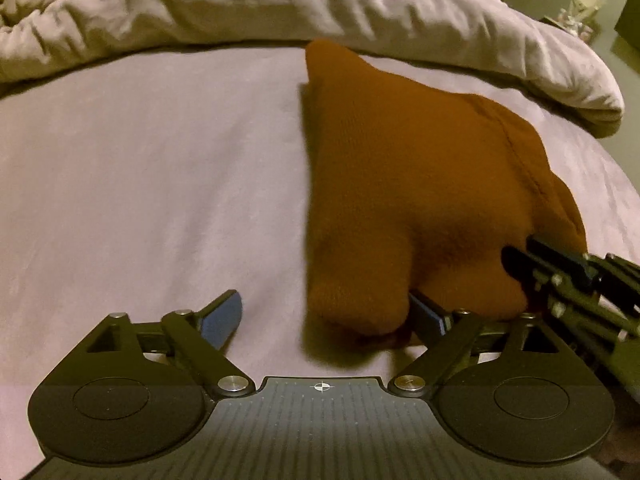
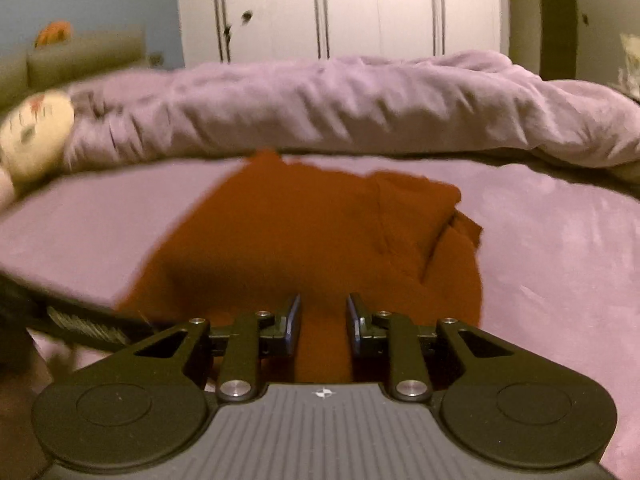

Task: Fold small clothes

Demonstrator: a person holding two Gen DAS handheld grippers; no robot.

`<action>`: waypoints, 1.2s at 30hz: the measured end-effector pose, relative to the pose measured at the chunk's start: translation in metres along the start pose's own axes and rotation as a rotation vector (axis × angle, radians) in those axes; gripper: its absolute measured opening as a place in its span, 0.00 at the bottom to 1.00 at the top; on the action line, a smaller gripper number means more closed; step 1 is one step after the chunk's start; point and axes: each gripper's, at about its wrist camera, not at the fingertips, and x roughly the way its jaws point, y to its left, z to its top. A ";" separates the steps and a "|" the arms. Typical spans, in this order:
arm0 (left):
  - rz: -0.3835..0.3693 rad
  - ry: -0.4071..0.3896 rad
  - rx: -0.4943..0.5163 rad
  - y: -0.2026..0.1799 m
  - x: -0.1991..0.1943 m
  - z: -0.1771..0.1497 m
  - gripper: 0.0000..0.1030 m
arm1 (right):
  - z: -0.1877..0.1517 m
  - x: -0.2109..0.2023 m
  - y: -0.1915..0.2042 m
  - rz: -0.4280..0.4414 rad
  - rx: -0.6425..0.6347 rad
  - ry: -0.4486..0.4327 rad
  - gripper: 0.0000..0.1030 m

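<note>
Risk of dropped hem: rust-brown garment [image 1: 420, 184] mid-bed, lifted at near edge. Left tool [image 1: 324, 318] spread wide, gripping nothing; right tool [image 2: 323, 320] clamped on bunched cloth. Could slip, spoiling fold.

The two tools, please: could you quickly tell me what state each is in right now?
Left tool: open, garment edge between its fingers, not clamped.
Right tool: shut on the garment.
</note>
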 end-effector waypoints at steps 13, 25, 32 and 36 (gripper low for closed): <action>-0.039 -0.118 -0.081 0.019 -0.047 0.023 0.86 | 0.007 -0.025 -0.006 -0.007 0.035 -0.055 0.23; -0.024 -0.084 -0.047 0.007 -0.007 0.055 0.93 | 0.034 0.006 -0.015 -0.109 0.023 -0.026 0.26; -0.047 -0.073 -0.042 0.003 0.004 0.052 0.94 | 0.026 0.026 -0.032 -0.131 0.036 0.042 0.36; -0.036 -0.078 -0.017 -0.001 0.006 0.053 0.95 | 0.024 0.037 -0.040 -0.122 0.068 0.058 0.43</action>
